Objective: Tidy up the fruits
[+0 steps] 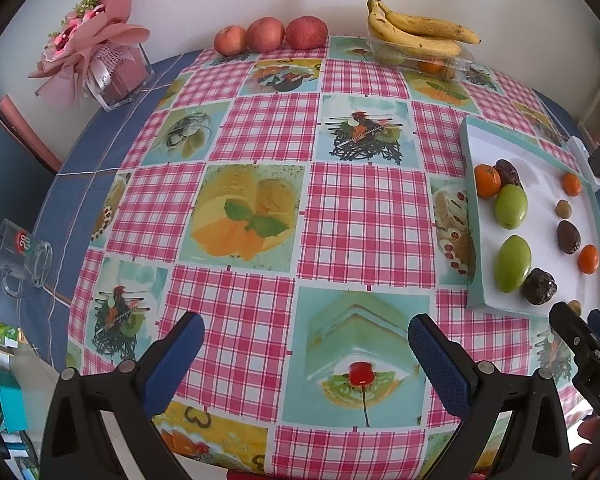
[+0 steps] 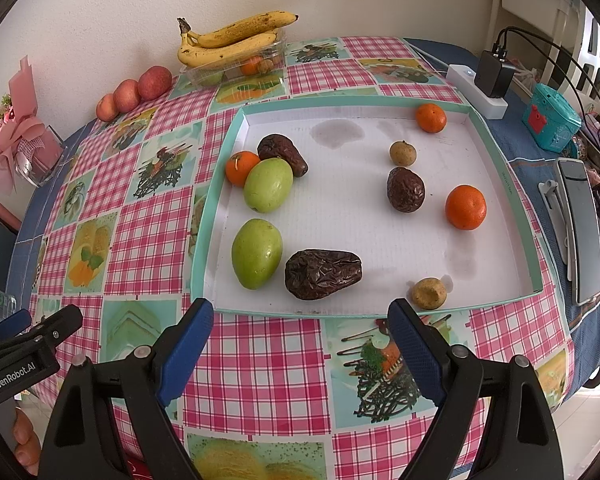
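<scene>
We hold both tools above the near edge of the checked tablecloth [image 1: 260,216], and neither has anything in it. Our left gripper [image 1: 306,344] has its blue pads spread wide over bare cloth, well apart from the fruit; our right gripper [image 2: 300,328] is spread just as wide, its tips just short of the near rim of the tray [image 2: 236,128], with only cloth between them. The fruit to be sorted lies scattered in that shallow white tray with the pale green rim. On its left side a small orange [image 2: 241,167], a wrinkled dark fruit [image 2: 284,154] and a green fruit [image 2: 268,185] sit bunched together and touching. Nearer to us lies a second green fruit [image 2: 256,253], with a large wrinkled dark fruit [image 2: 322,274] just beside it. On the right side things are spread apart: an orange [image 2: 431,117] in the far corner, a small brown fruit [image 2: 402,153], a round dark fruit [image 2: 405,189] just below it, a bigger orange [image 2: 465,207], and a second brown fruit [image 2: 429,293] by the near rim. Beyond the tray, against the wall, bananas [image 2: 228,40] rest on a clear plastic box [image 2: 240,70] that holds more fruit, and three apples [image 2: 134,94] stand in a row to its left.
</scene>
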Motion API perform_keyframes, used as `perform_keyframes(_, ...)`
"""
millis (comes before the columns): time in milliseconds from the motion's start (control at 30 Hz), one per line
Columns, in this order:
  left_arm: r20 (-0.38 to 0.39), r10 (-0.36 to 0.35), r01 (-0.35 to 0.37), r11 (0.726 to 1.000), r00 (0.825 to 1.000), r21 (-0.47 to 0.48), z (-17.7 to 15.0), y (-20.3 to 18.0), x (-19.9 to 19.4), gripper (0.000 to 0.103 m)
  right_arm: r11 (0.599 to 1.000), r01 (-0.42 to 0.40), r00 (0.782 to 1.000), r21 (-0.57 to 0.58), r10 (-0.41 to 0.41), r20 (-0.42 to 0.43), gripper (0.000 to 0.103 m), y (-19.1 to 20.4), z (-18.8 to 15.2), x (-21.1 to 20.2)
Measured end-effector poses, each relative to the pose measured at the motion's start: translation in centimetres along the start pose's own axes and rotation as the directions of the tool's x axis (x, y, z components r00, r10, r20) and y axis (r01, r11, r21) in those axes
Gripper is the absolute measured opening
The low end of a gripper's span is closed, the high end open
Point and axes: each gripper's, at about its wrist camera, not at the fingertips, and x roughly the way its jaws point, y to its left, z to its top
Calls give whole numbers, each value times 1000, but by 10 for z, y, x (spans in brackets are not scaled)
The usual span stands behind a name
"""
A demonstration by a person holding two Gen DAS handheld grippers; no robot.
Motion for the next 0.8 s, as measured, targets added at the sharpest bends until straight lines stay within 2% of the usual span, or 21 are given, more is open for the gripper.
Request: perform_keyframes(800,-20,-15,15,1000,1000,-9,0,0,3,103,1000,2,1000,-2,-2,-4,89,0,1,0)
